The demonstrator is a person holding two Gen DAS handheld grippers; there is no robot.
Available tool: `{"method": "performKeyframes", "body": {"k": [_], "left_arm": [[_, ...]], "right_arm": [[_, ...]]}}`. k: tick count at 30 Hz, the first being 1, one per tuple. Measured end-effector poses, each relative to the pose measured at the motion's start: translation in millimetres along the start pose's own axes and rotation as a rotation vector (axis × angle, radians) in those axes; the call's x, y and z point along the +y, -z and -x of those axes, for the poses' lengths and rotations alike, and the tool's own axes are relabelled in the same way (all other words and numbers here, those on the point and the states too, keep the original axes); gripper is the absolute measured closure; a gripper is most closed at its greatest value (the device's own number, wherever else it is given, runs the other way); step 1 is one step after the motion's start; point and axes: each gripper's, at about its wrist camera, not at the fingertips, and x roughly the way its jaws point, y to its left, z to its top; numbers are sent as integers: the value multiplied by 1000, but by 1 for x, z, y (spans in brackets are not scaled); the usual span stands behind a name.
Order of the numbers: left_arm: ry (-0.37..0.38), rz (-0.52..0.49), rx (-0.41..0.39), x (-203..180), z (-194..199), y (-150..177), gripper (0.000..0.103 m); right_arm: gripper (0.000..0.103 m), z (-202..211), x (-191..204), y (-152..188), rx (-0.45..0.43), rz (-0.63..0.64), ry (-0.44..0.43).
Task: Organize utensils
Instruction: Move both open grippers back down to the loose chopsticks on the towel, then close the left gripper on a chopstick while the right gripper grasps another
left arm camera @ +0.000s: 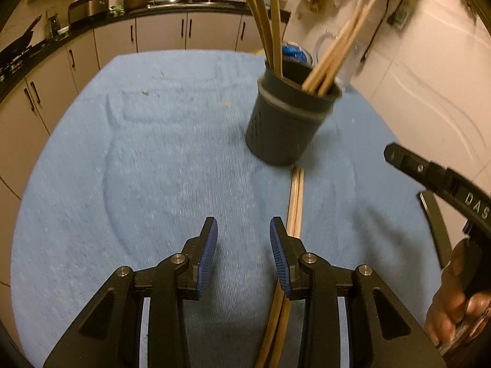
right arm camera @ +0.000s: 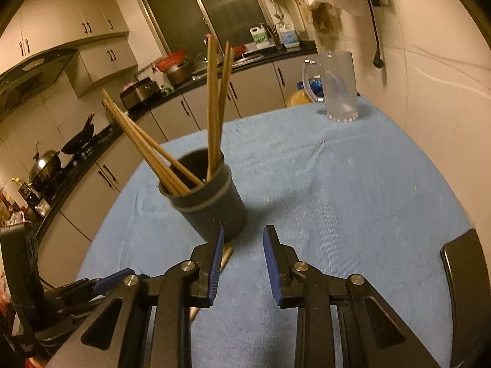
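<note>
A dark grey utensil holder [left arm camera: 287,119] stands on the blue cloth [left arm camera: 153,159], with several wooden chopsticks [left arm camera: 334,52] and long wooden handles [left arm camera: 264,21] in it. It also shows in the right wrist view [right arm camera: 208,199]. A pair of chopsticks [left arm camera: 296,202] lies flat on the cloth, from the holder's base back under my left gripper's right finger. My left gripper [left arm camera: 243,230] is open and empty, just left of that pair. My right gripper [right arm camera: 242,239] is open and empty, just in front of the holder; the end of the lying chopsticks [right arm camera: 226,254] shows beside its left finger.
A clear glass mug [right arm camera: 337,86] stands at the far right of the cloth [right arm camera: 353,202]. A dark chair back [right arm camera: 466,291] is at the right edge. Kitchen counters [left arm camera: 153,12] with pots run behind and to the left. The white wall [left arm camera: 429,76] is close on the right.
</note>
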Motion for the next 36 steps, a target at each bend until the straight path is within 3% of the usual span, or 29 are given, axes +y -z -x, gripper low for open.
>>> {"method": "performKeyframes", "body": {"k": [10, 20, 24, 28, 36], "left_arm": [[-28, -28, 62, -1, -14, 23, 69], [-43, -87, 56, -16, -11, 34, 69], [3, -115, 74, -31, -9, 41, 69], [148, -128, 134, -44, -6, 46, 69], [177, -69, 142, -38, -15, 24, 69]], "right_arm": [[74, 2, 3, 12, -10, 55, 51], [74, 3, 4, 13, -12, 70, 54], [74, 4, 0, 12, -10, 59, 54], [74, 2, -9, 10, 8, 20, 43], [74, -5, -30, 7, 79, -102, -29]]}}
